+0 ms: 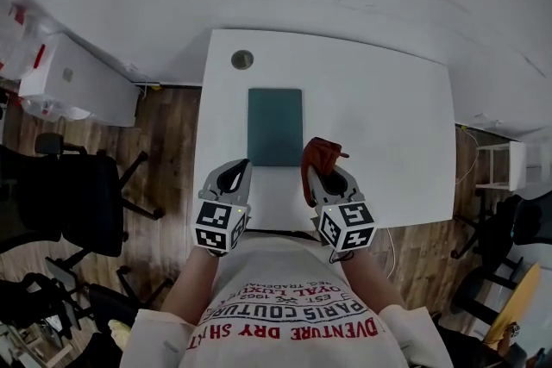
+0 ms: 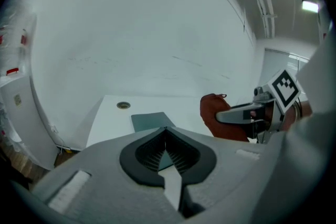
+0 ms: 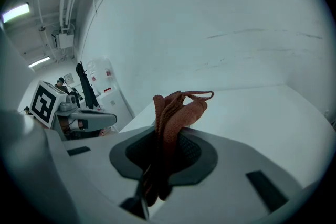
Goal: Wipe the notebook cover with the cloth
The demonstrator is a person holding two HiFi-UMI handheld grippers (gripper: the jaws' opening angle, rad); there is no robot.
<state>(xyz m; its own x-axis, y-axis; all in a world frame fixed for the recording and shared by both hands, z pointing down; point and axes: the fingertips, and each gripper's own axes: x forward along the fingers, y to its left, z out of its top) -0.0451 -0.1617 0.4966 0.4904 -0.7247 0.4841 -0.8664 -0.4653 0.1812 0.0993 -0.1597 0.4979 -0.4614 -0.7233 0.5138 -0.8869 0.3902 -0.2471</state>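
A dark teal notebook (image 1: 275,126) lies flat on the white table (image 1: 388,116), also seen past the left jaws as the notebook (image 2: 150,121). My right gripper (image 1: 316,171) is shut on a rust-red cloth (image 1: 321,156), held just right of the notebook's near corner; the cloth (image 3: 176,113) sticks up from between the jaws. My left gripper (image 1: 235,175) is shut with nothing in it, just left of the notebook's near edge. From the left gripper view the cloth (image 2: 218,115) and right gripper show at the right.
A round grommet (image 1: 242,59) sits near the table's far left corner. Black office chairs (image 1: 69,194) stand on the wood floor at the left, a white box (image 1: 73,77) beyond them. More chairs and a small white shelf (image 1: 500,165) stand at the right.
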